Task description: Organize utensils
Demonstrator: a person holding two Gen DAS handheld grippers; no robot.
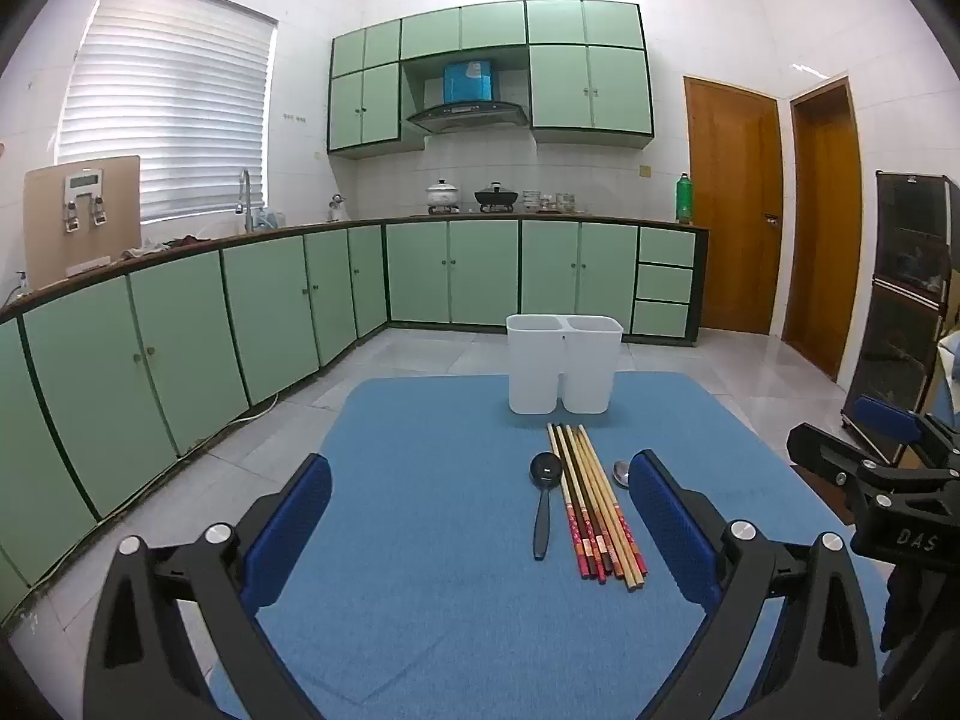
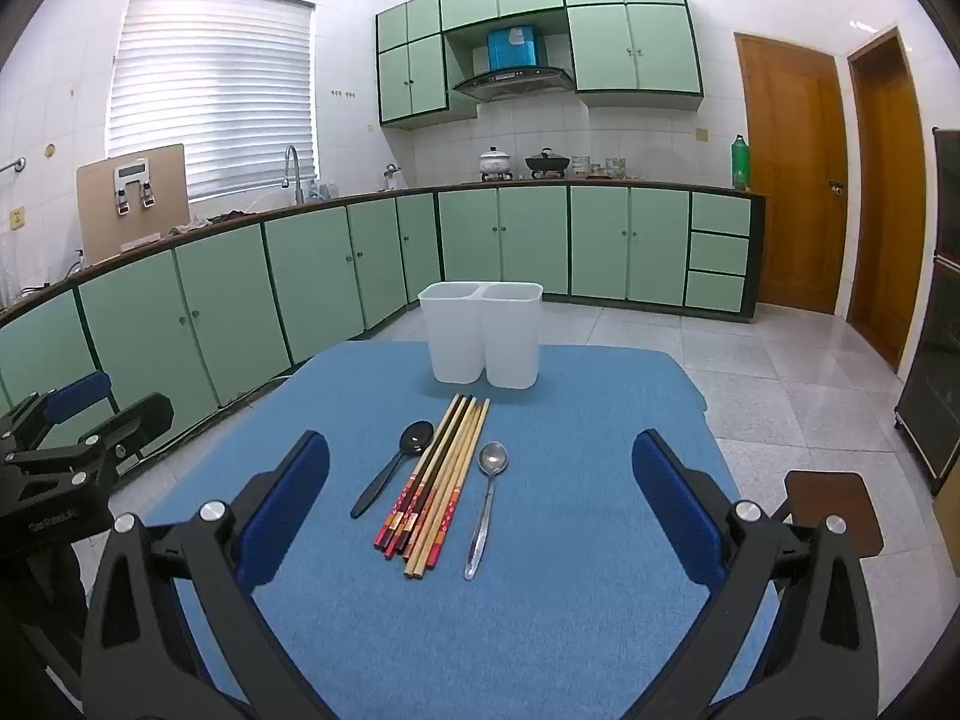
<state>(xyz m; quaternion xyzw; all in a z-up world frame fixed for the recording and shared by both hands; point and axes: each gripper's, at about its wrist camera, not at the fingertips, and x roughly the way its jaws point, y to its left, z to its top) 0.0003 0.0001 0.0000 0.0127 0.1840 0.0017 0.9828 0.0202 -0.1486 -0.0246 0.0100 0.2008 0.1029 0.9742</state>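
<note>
Lying flat on the blue table (image 2: 600,600), the chopsticks (image 2: 438,480) pointed their long way straight at the white holder (image 2: 480,333). A black spoon (image 2: 393,468) lay just left of the chopsticks and a silver spoon (image 2: 487,498) just right. The right claw (image 2: 480,498) hung nearest, jaws wide apart and holding nothing. The left claw (image 1: 480,516) was also apart. Nothing blocked the way to the holder.

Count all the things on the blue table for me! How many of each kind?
Black spoon: 1
Silver spoon: 1
Chopsticks: about 8; they lie bunched, so the exact count is unclear
White two-part holder: 1
Total: about 11 things on the blue table
</note>
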